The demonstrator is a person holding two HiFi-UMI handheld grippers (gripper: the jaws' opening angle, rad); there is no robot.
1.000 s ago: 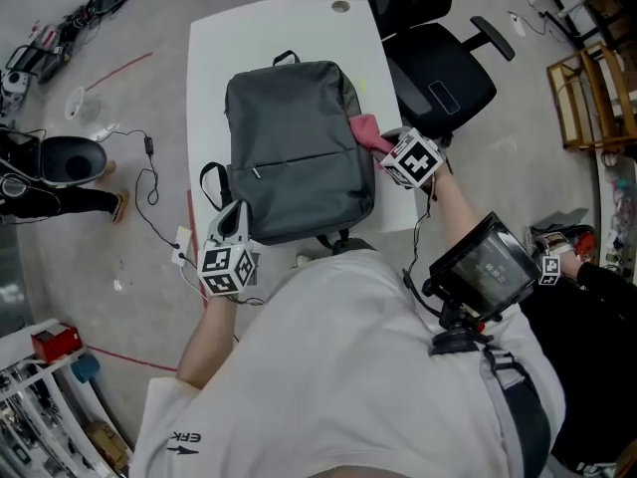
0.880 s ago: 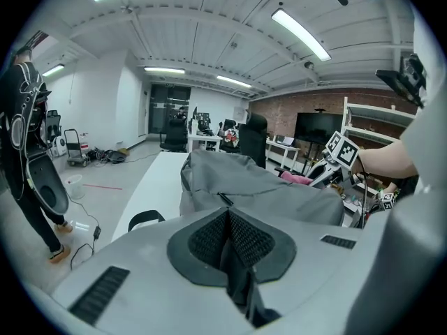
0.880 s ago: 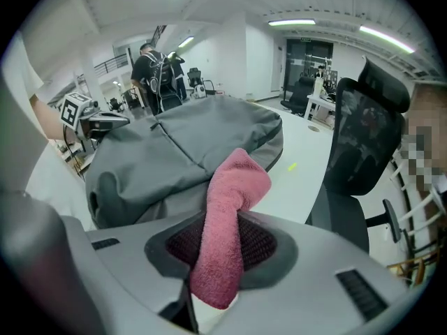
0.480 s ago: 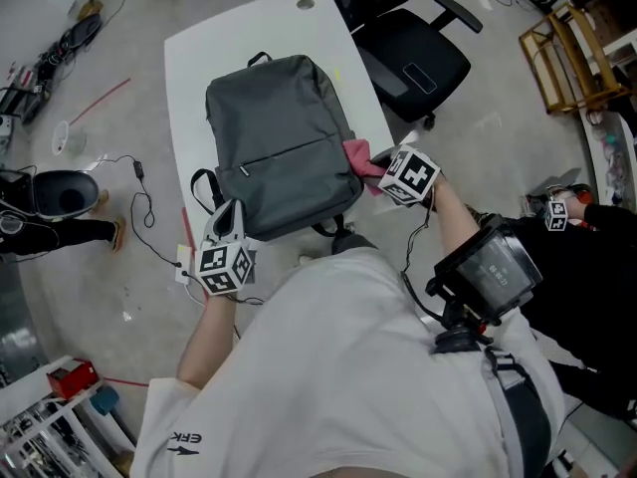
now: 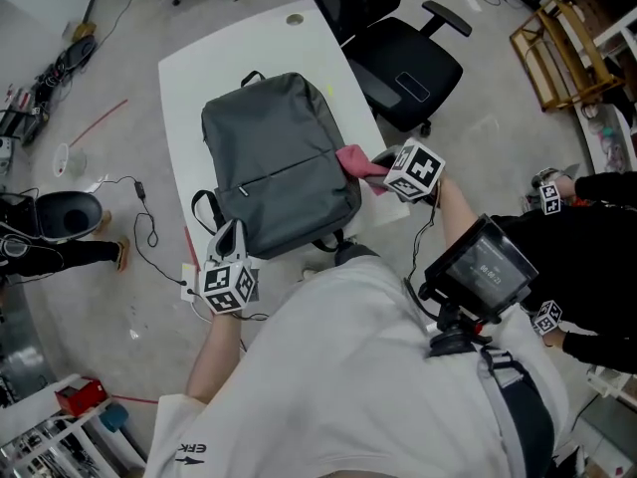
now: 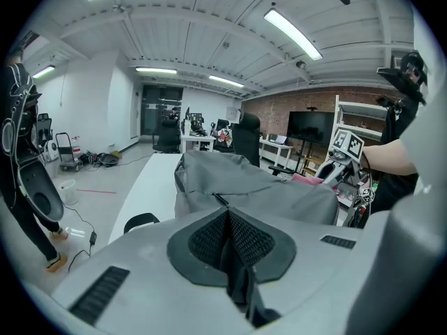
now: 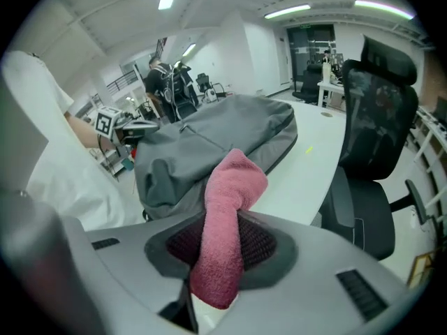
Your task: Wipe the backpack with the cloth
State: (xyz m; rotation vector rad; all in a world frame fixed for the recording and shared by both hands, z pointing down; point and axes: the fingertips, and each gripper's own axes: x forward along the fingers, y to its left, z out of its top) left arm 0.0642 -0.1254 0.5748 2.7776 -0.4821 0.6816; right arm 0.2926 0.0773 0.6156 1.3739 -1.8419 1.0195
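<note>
A grey backpack [image 5: 279,162] lies flat on the white table [image 5: 189,88], its handle at the far end. My right gripper [image 5: 383,164] is shut on a pink cloth [image 5: 356,160], which presses against the backpack's right edge. In the right gripper view the cloth [image 7: 227,208] stands up from between the jaws, with the backpack [image 7: 209,138] just behind it. My left gripper [image 5: 231,239] sits at the backpack's near left corner beside a black strap [image 5: 206,207]. Its jaws [image 6: 227,222] are shut with nothing seen between them, and the backpack [image 6: 244,187] lies beyond.
A black office chair [image 5: 398,58] stands close to the table's right side. Cables [image 5: 149,202] run over the floor at the left. A person in black [image 5: 587,257] stands at the right. A round cable hole [image 5: 294,18] marks the table's far end.
The cloth in my right gripper has slid a little along the backpack's right edge toward me. My left gripper has stayed at the near left corner. The head view has shifted.
</note>
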